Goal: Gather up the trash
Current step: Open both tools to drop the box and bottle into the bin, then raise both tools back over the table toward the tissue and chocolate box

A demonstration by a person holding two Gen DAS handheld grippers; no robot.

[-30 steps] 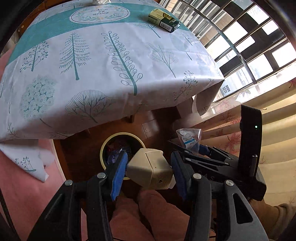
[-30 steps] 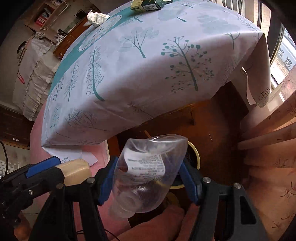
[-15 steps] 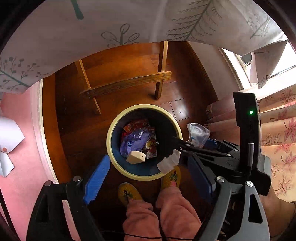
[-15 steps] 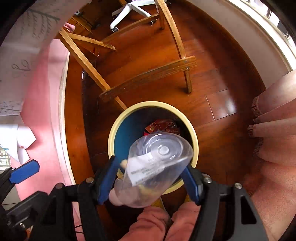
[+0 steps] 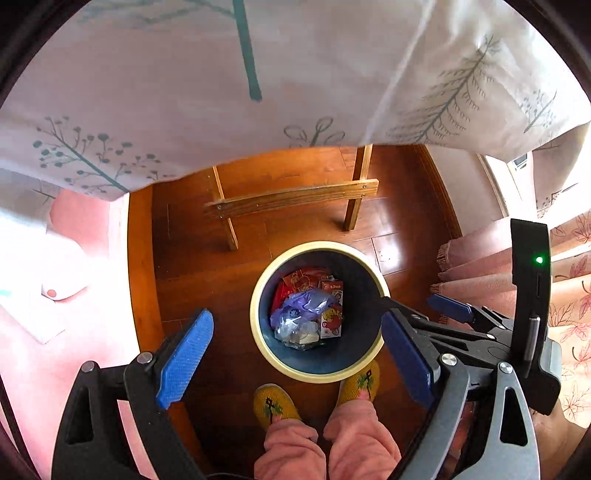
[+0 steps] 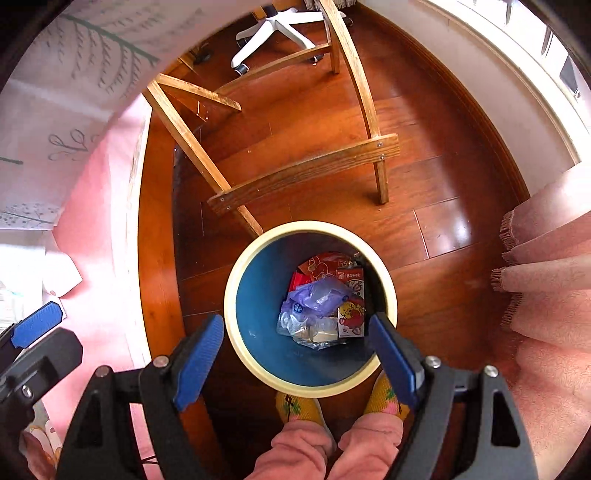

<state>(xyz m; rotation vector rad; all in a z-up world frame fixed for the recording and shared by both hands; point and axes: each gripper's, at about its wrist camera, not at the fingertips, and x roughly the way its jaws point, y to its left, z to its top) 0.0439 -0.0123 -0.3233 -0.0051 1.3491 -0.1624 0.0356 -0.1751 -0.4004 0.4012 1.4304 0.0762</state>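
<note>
Left wrist view, far left: pink rug along the frame's left edge, wood floor beside it. Left gripper at the bottom, blue pads spread wide, nothing between them. Tree-print tablecloth hangs across the whole upper half; wooden table legs with crossbar just under its hem, mid-frame. Centre-right: round waste bin, cream rim, blue inside, standing on the floor. Trash sits at its bottom: red snack wrapper, purple plastic bag, cartoon drink carton, clear crumpled plastic bottle. Yellow slippers and pink trouser legs below the bin, lower centre. Right gripper enters from lower right, its tips over the bin's right rim, also spread with nothing held. Pink curtain at right edge.

Right wrist view, left: a pad of the left gripper at the left edge; rug and tablecloth upper left. Right gripper at the bottom, pads wide apart, empty, straddling the bin. Same trash inside: bag, carton, bottle, wrapper, plus a beige box poking from under the plastic. White office chair base top centre, curtain right.
</note>
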